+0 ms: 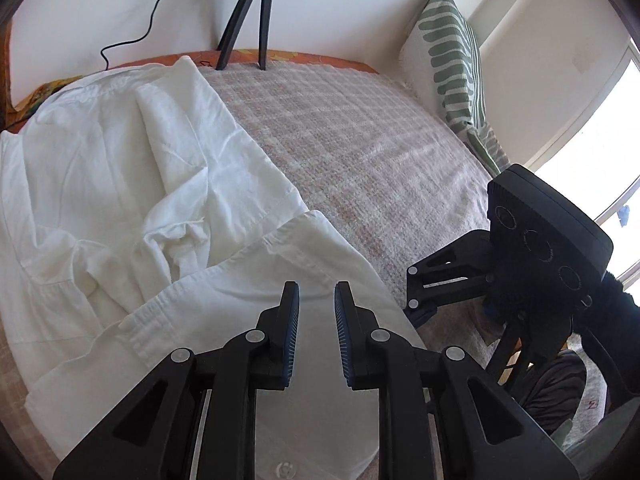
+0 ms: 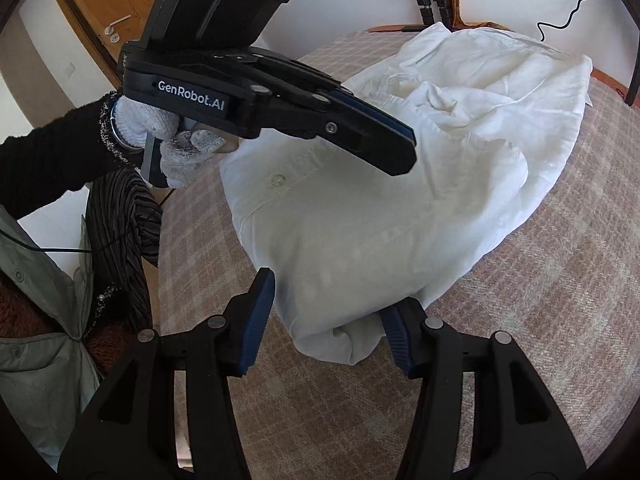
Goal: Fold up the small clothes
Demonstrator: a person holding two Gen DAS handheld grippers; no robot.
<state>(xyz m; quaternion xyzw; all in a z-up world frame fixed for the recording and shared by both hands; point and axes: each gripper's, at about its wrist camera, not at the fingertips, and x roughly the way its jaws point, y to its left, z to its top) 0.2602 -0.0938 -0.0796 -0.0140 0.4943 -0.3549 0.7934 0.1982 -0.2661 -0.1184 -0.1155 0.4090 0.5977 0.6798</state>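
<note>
Left wrist view, L to R. We note a white shirt spread crumpled over the left half of a pink-and-white checked bed cover; its buttoned placket edge runs diagonally toward the lower centre. The garment fills the frame's left side and passes under the left gripper. We find that gripper's jaws a narrow gap apart, blue pads facing, nothing pinched between them; white cloth shows below the gap, but whether it touches the pads we cannot tell. At the far edge of the bed we see a black tripod w/ a black cable trailing along the white wall. Further R, a green-and-white patterned pillow stands against the wall by a bright window. Lower R, the right gripper sits over the cover just beside the shirt's edge.

Right wrist view, L to R. We record a gloved hand, dark sleeve, gripping the left gripper's handle; that tool hangs over the shirt's button strip, a button showing below it. Centre, the shirt lies bunched on the cover, a rolled end of it pointing toward the camera. The right gripper's jaws stand apart, that rolled end between them: right pad against or partly behind the cloth, left pad clear of it. Not clamped, as far as we can see.
</note>
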